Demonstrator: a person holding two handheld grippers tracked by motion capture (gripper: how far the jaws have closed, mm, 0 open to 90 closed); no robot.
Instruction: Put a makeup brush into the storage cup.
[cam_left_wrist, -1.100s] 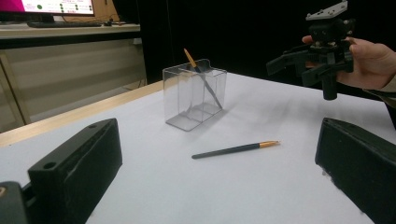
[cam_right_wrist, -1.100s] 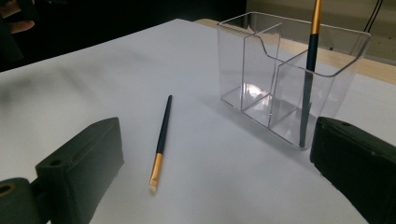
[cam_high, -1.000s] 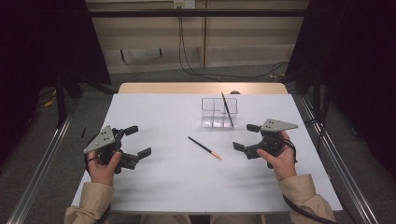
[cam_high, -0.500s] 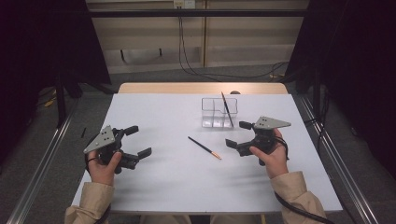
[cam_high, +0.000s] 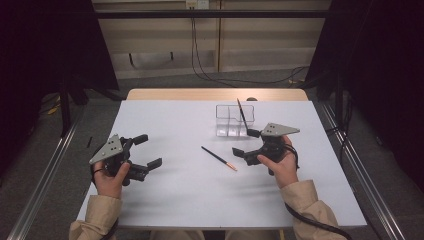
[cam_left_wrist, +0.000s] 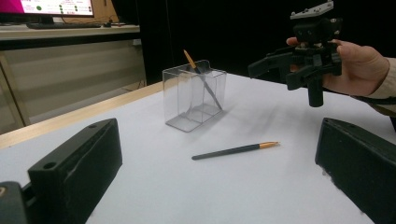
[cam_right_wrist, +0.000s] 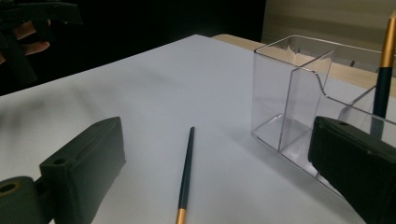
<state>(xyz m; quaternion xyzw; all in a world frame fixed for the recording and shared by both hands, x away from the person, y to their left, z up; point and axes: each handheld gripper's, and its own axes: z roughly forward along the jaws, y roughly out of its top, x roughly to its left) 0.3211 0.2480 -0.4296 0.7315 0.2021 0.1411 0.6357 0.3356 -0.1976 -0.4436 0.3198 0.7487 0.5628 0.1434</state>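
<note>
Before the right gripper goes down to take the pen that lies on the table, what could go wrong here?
The pen is thin and lies flat on the white table, so the open right gripper may slip off it or push it away. The clear holder stands close beside that gripper and looks light; a jaw or the hand could knock it. A second pen leans inside it and could fall out. The left gripper hovers apart, so it looks no danger.
</note>
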